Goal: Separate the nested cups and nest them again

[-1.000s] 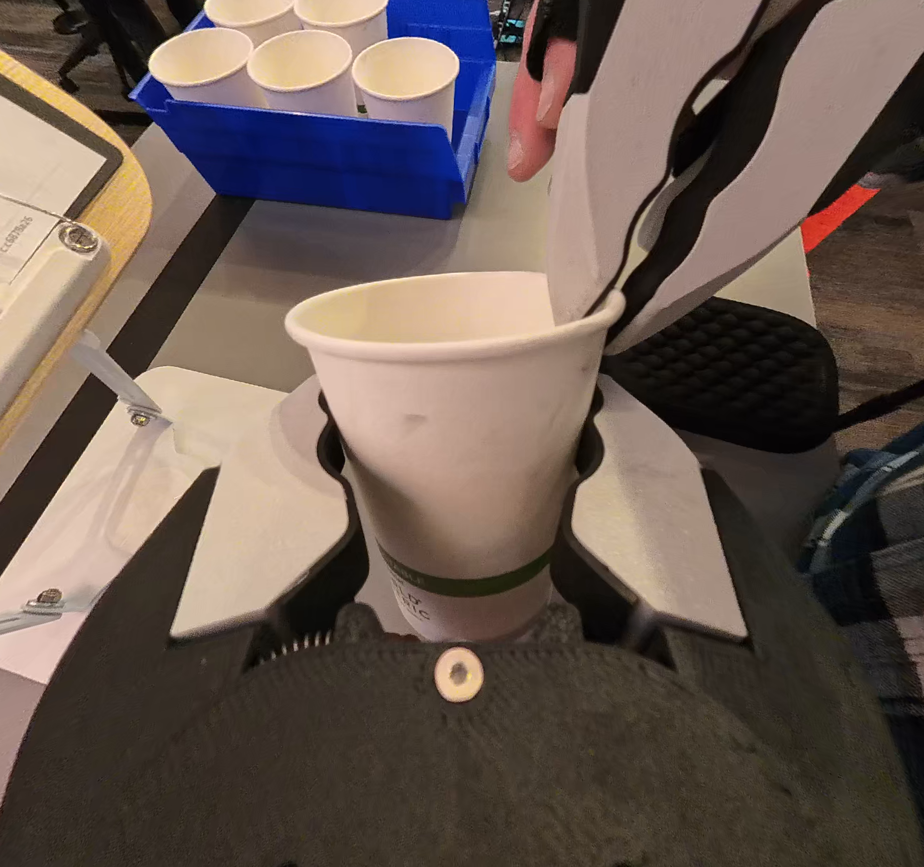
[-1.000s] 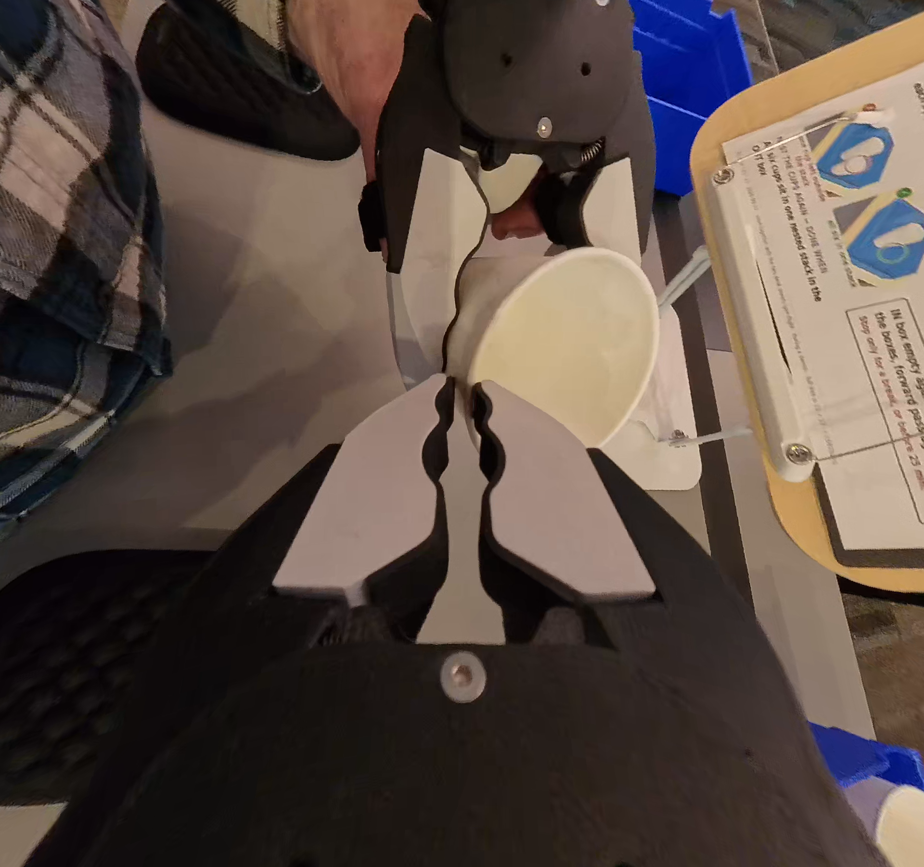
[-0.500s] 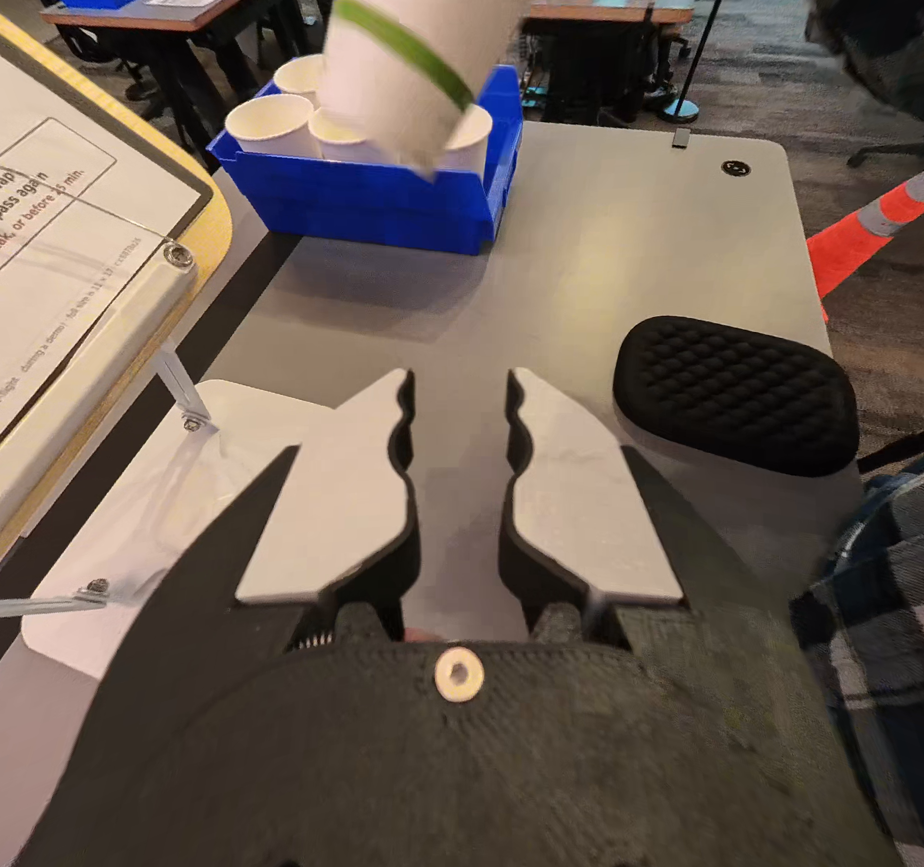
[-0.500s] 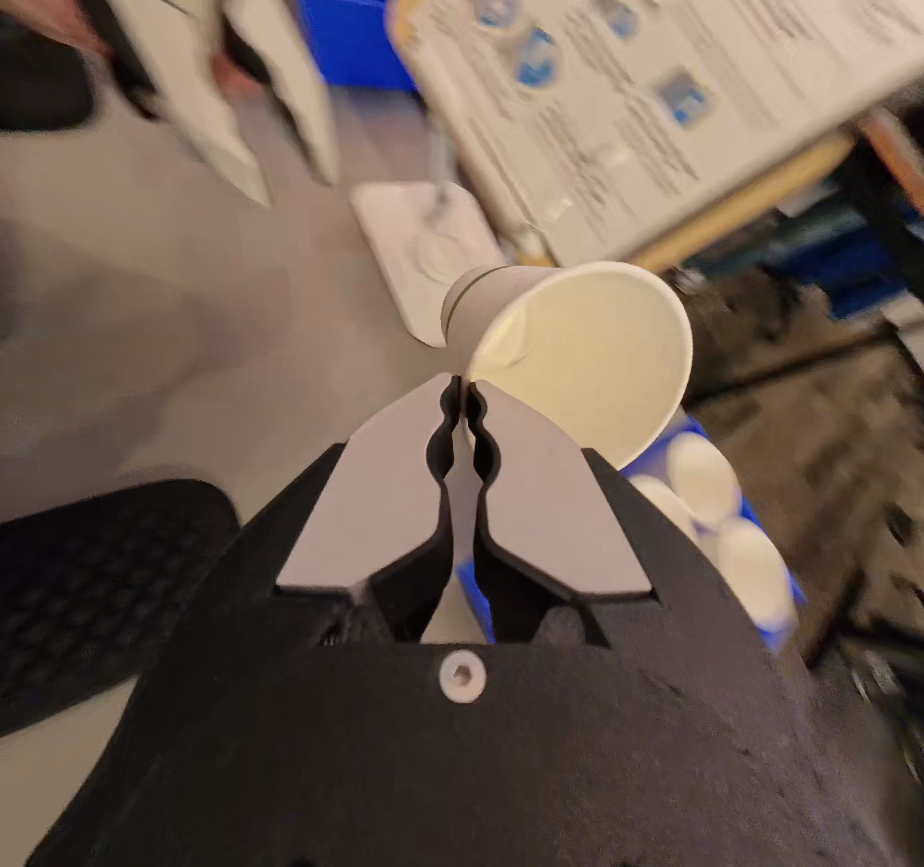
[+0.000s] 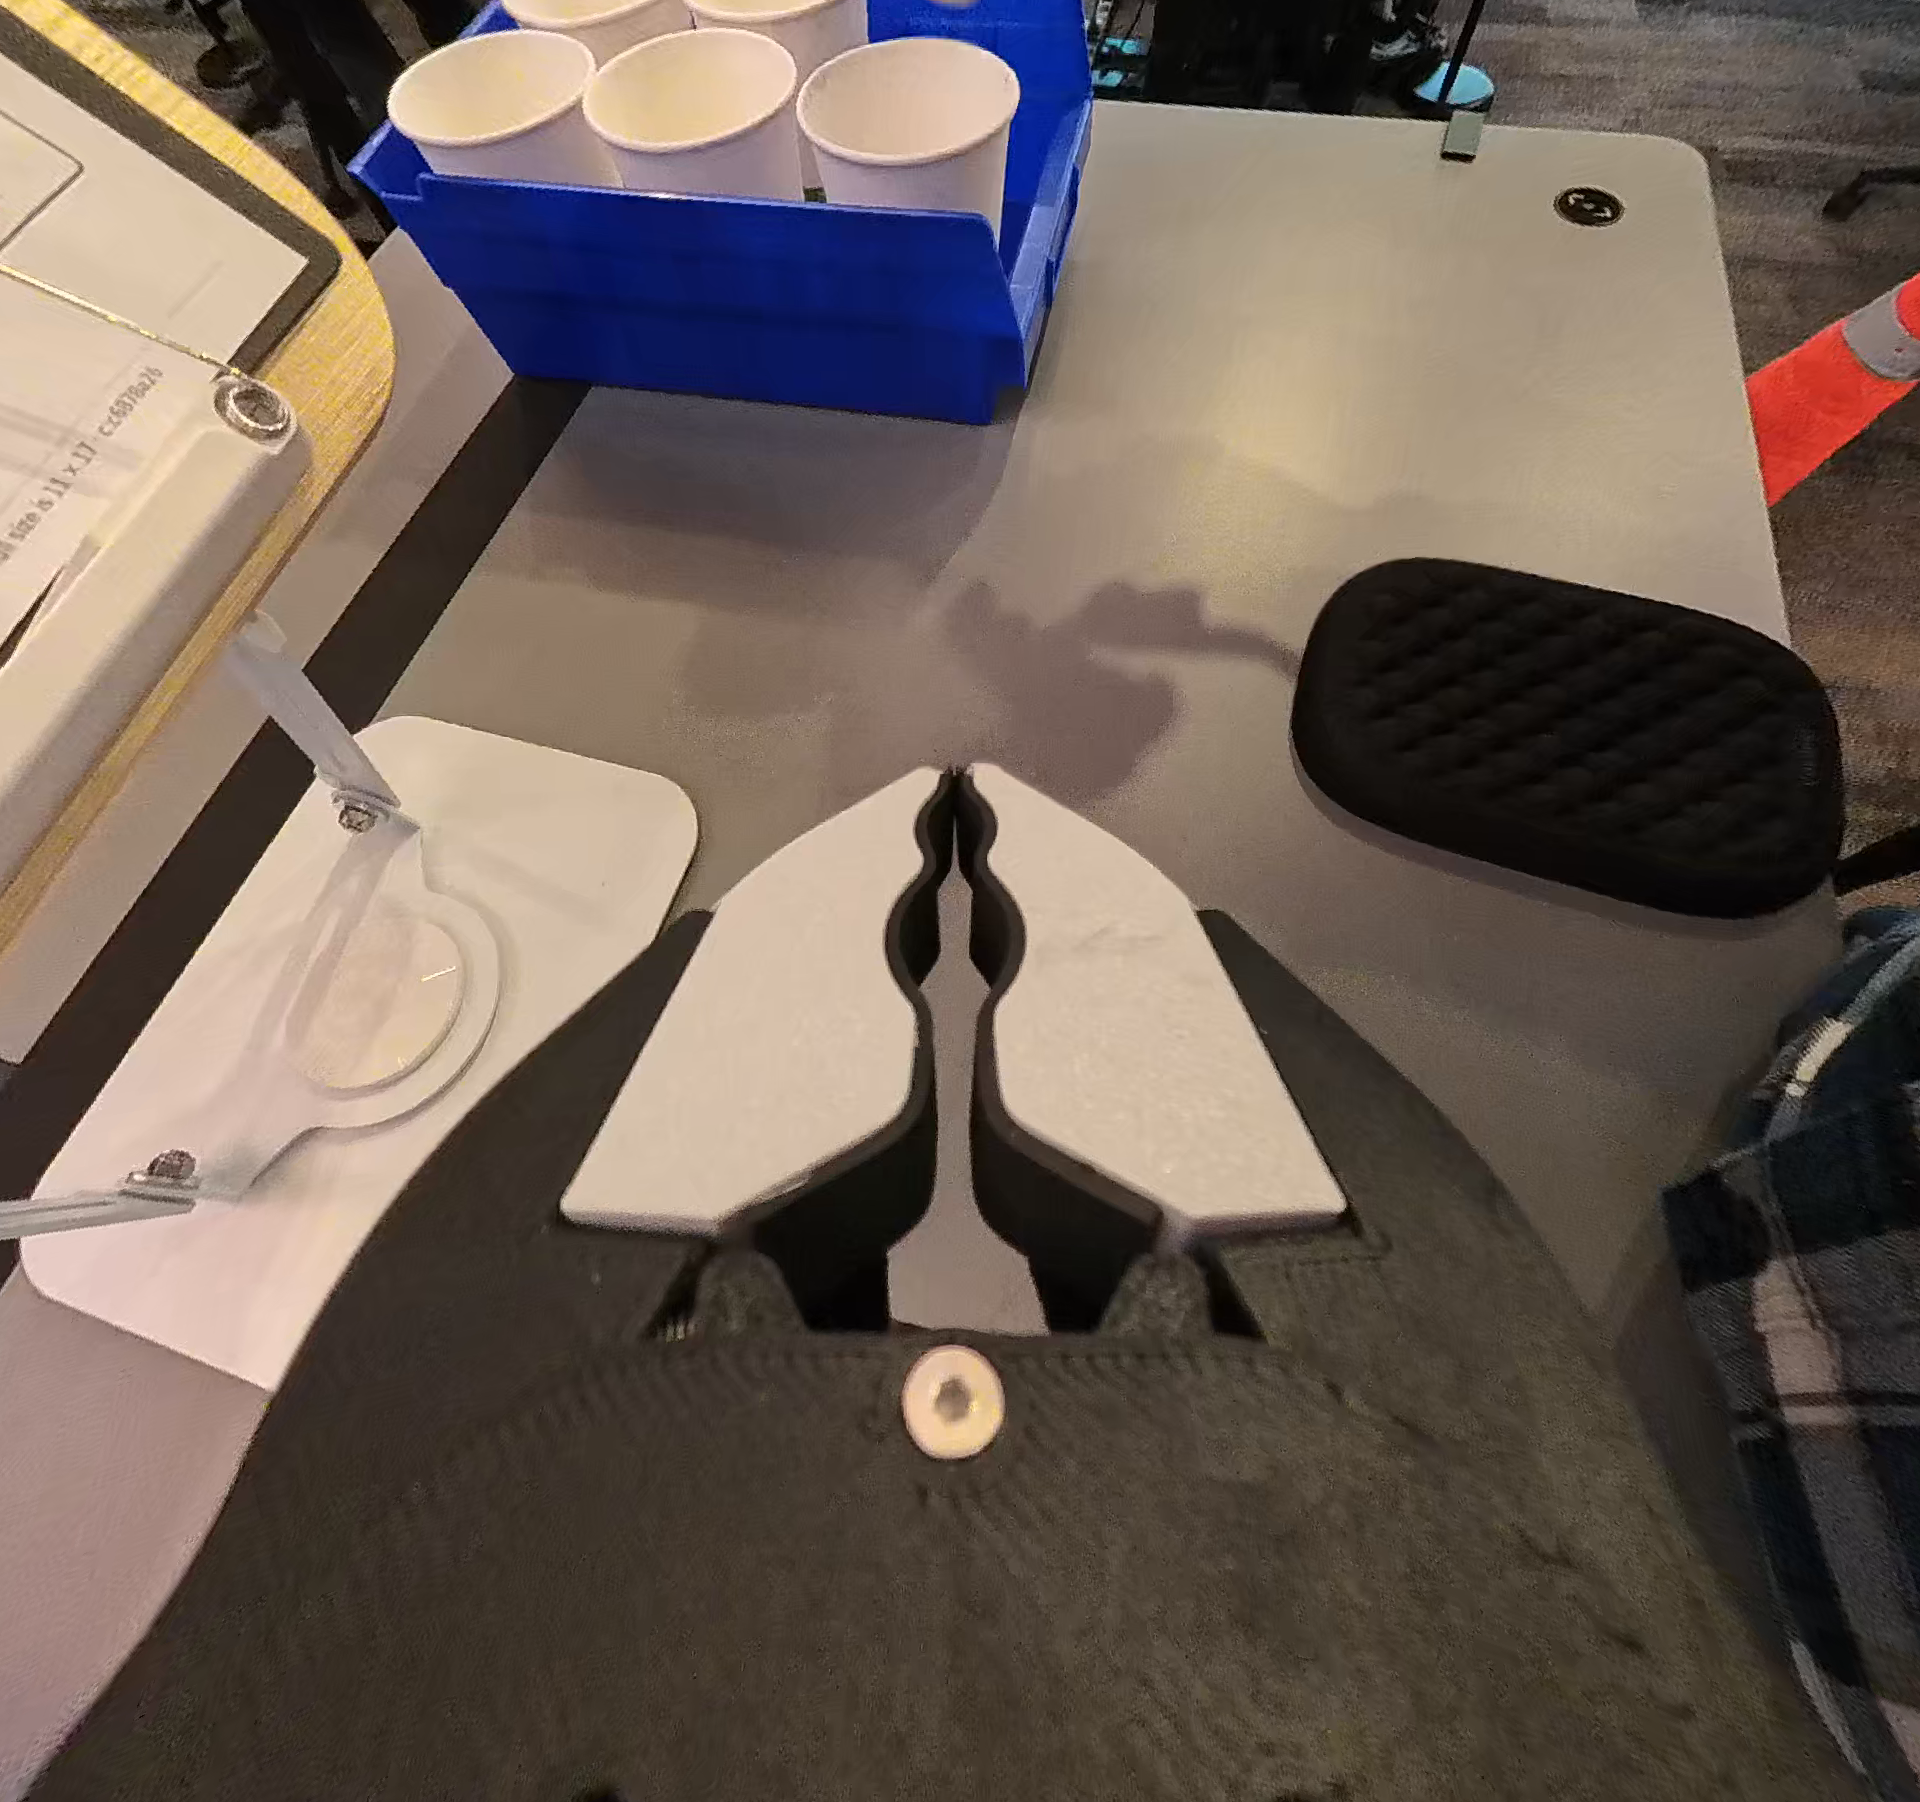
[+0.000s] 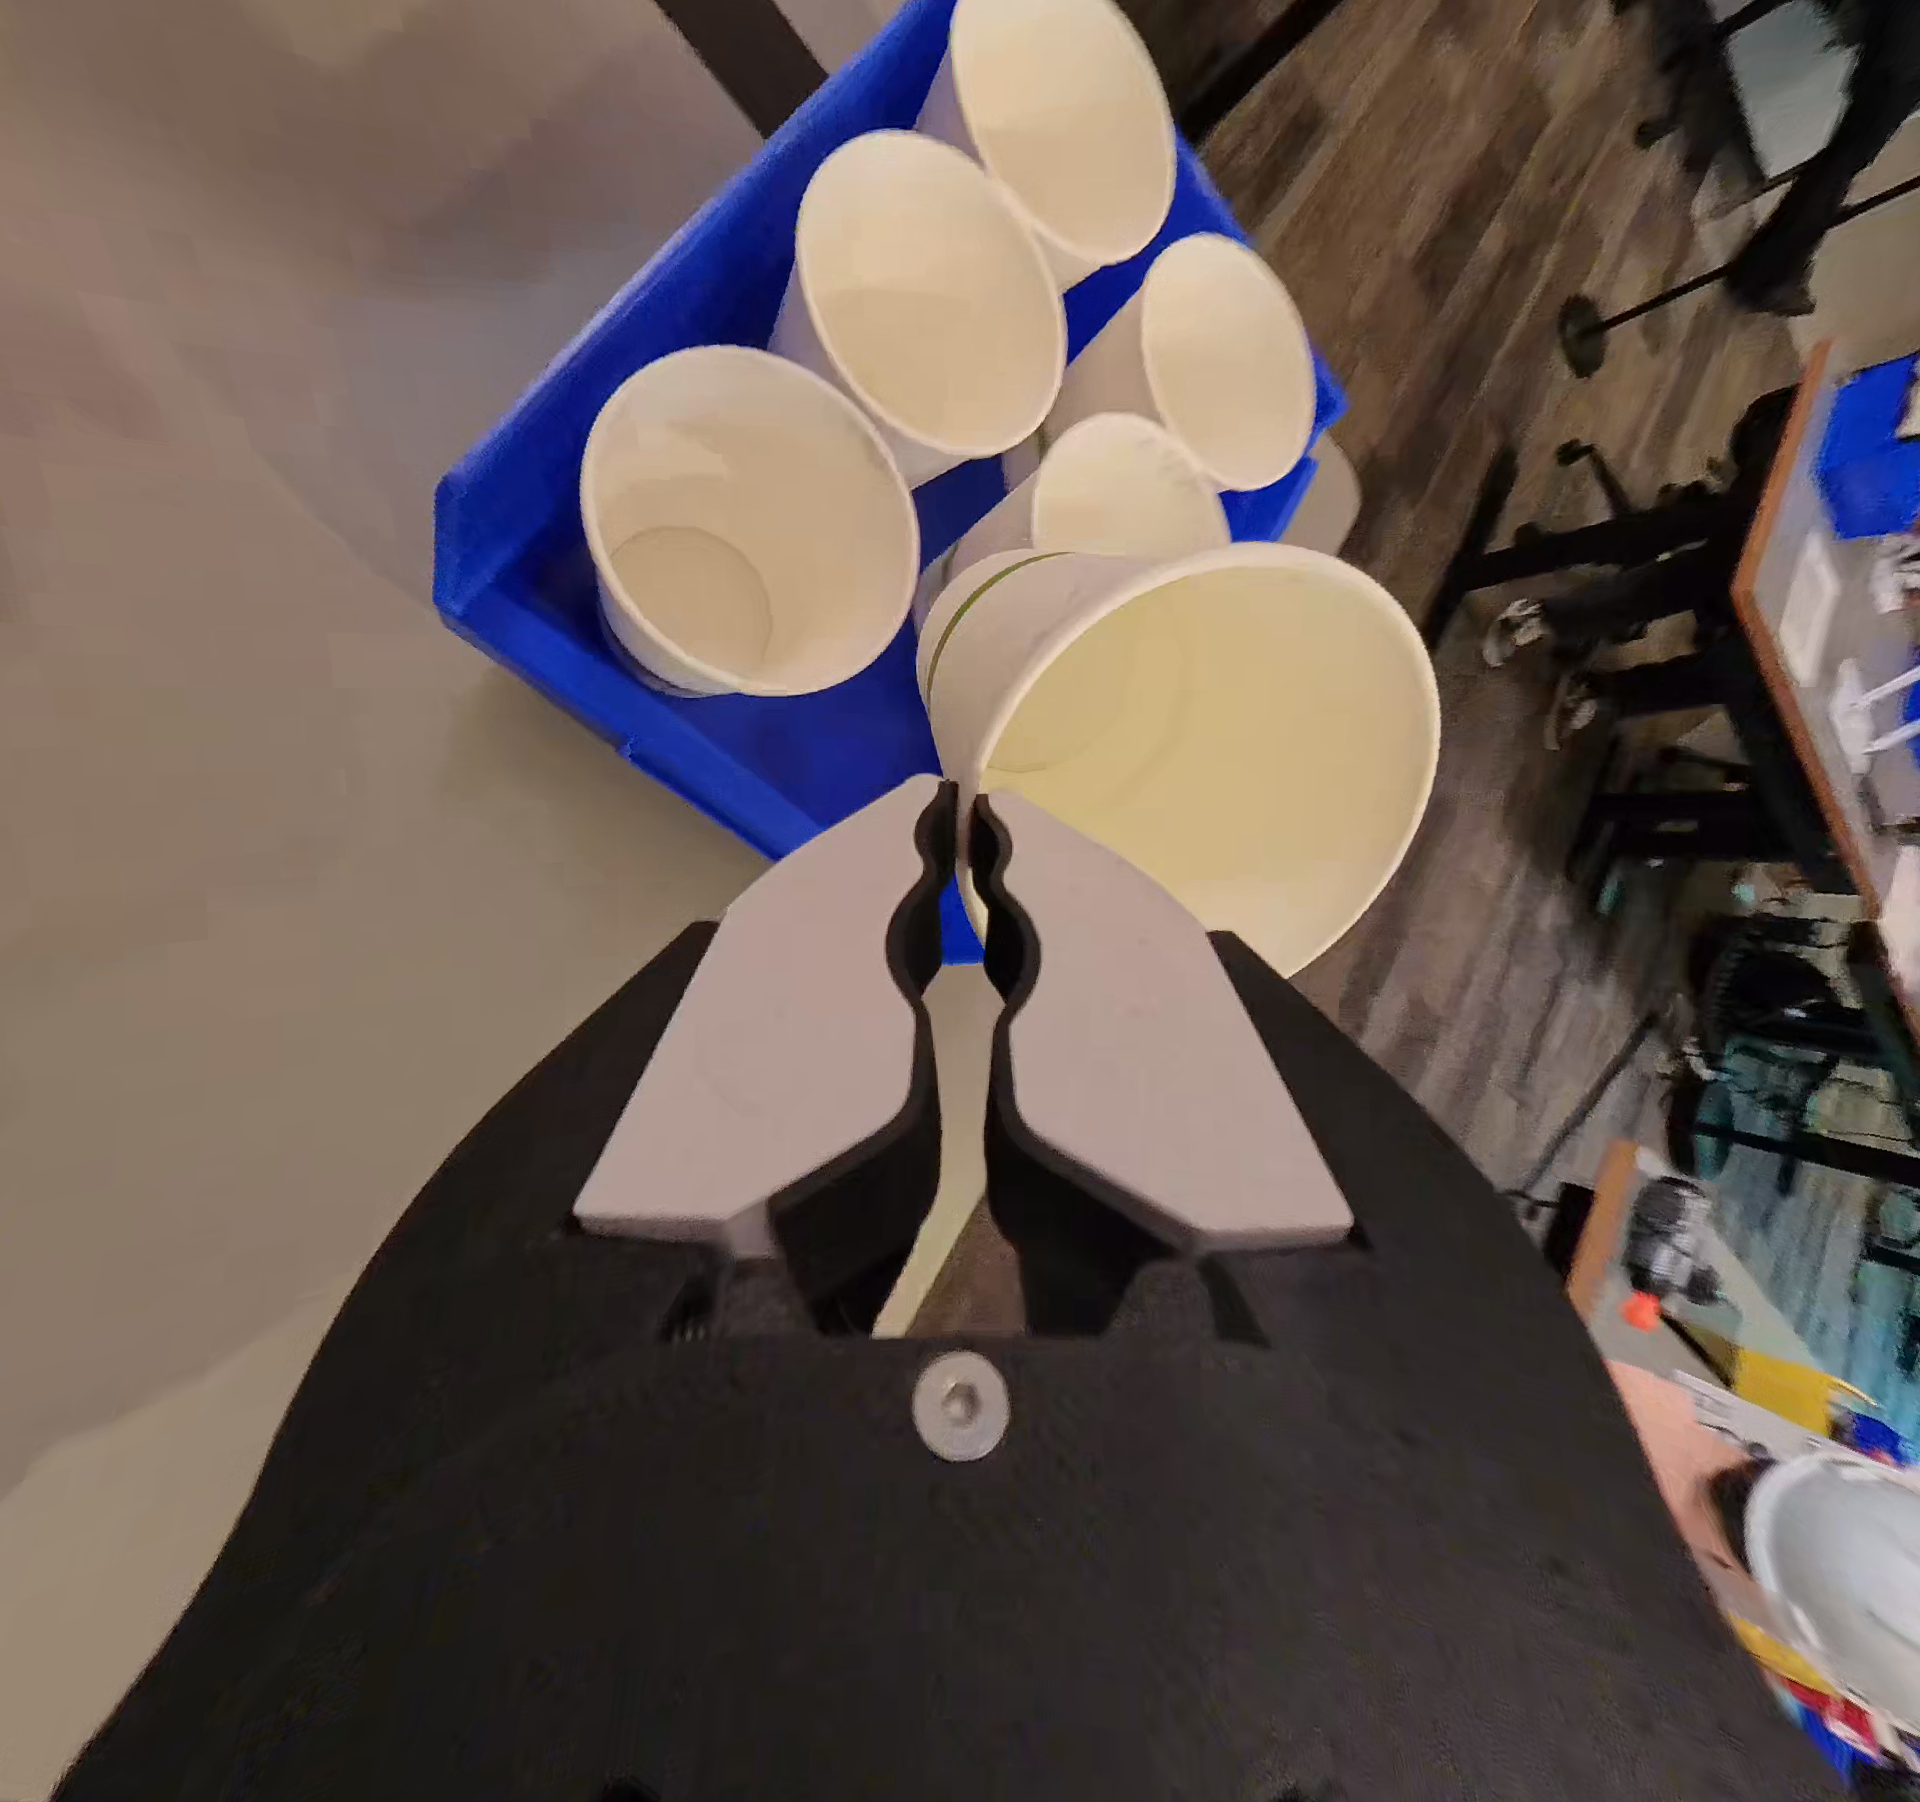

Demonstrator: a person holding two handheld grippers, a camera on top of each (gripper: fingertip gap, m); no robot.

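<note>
1. My right gripper [image 6: 958, 796] is pinched narrow on the rim wall of a white paper cup [image 6: 1195, 744] with a green band near its base. One fingertip sits inside the mouth and one outside. The cup hangs tilted, its mouth turned toward my camera.
2. That cup is in the air over the right end of the blue bin [image 6: 665, 713], which stands at the table's [image 5: 1299, 381] far edge. Five cups [image 5: 696, 105] stand upright in the bin.
3. My left gripper [image 5: 956, 786] is closed on nothing, low over the near middle of the table and well away from the bin.
4. I judge this to be the separating step: single cups being set out in the bin.
5. Next I'd swing the cup's base downward, pick the free spot at the bin's right end, lower it clear of its neighbours' rims, then release.
</note>
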